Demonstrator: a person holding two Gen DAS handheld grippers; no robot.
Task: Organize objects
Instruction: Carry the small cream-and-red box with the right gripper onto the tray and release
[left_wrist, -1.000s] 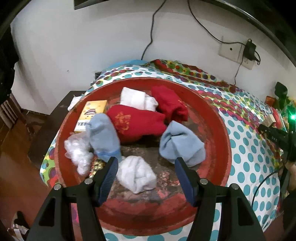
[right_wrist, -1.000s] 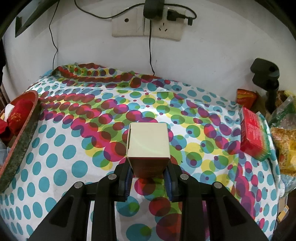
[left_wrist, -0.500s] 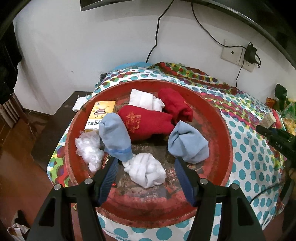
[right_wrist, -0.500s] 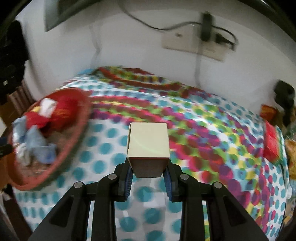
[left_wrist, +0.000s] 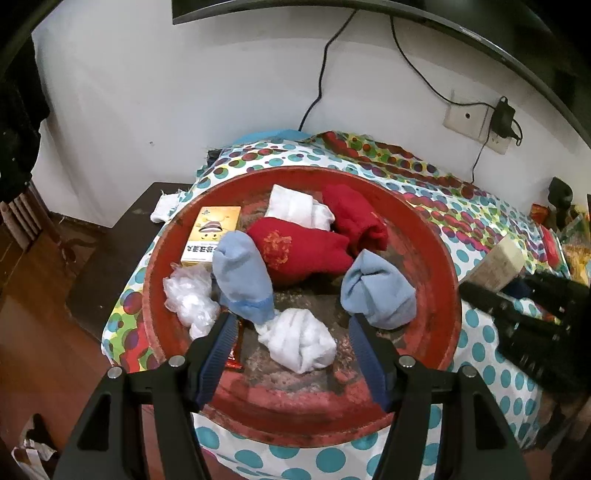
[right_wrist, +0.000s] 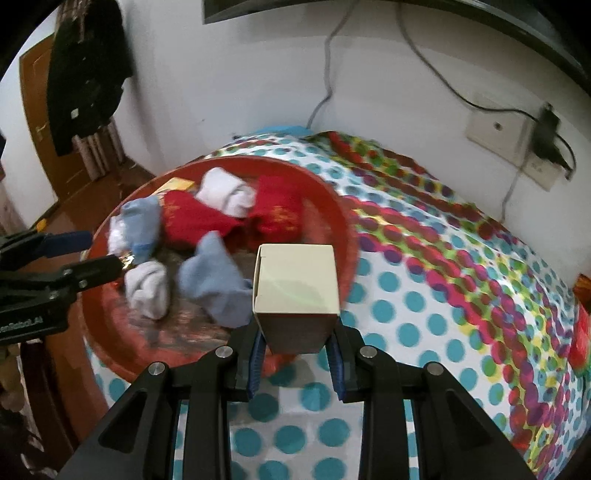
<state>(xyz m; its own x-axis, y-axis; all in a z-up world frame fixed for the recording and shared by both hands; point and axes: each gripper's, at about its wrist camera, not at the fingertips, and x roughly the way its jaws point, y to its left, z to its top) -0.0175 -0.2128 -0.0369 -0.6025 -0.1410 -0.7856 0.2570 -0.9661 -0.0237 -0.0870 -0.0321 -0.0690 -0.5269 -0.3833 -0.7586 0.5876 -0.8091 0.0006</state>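
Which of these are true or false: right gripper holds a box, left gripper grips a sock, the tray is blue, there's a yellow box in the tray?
1. The right gripper holds a cream box. True.
2. The left gripper grips a sock. False: it is open, with the white sock bundle lying between its fingers, unpressed.
3. The tray is blue. False: it is red.
4. A yellow box lies in the tray. True.

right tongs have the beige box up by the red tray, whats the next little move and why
Probably carry the beige box a little further over the red tray and lower it onto the bare patch near the rim. The right tongs grip it just at the tray's edge, and the socks crowd the tray's middle.
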